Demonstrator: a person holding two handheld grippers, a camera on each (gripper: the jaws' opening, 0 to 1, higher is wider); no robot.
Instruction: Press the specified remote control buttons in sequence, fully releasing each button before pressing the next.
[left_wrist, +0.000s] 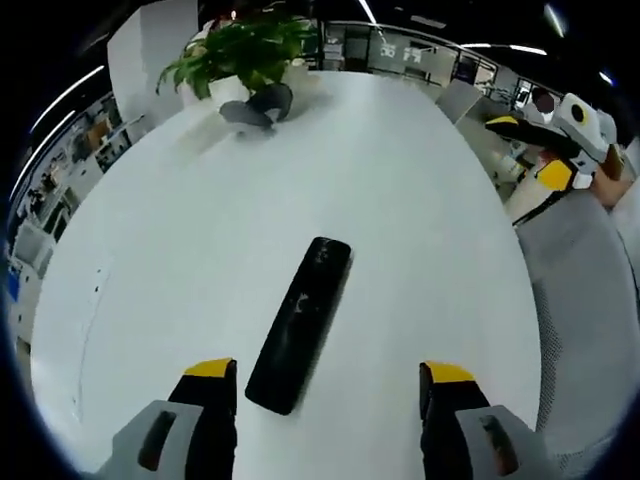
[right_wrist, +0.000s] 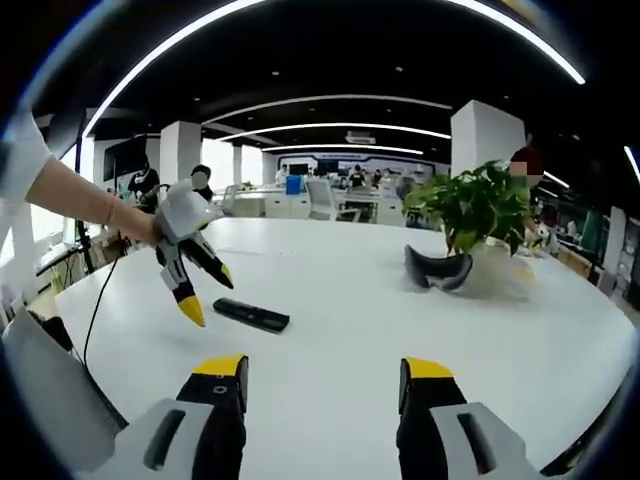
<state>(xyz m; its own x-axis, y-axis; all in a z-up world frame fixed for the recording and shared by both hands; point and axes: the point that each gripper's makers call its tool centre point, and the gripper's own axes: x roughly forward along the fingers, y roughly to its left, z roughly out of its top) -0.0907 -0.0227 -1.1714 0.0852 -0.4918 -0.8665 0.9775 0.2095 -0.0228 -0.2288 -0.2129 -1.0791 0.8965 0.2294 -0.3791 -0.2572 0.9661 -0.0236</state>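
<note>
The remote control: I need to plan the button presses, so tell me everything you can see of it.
The remote control is a long, slim black bar with a glossy, plastic-looking top. It lies flat on the white table, alone, with nothing touching it. In the left gripper view its near end sits between the open left tongs, closer to one jaw. In the right gripper view it lies just beyond the left tongs' yellow tips, apart from them. Its buttons are too faint to tell apart.

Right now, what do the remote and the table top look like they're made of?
Remote: likely black plastic, fairly glossy, with faint highlights on its far end. Table top: smooth white surface, probably laminate, with a soft sheen and no grain; the exact material can't be told.
</note>
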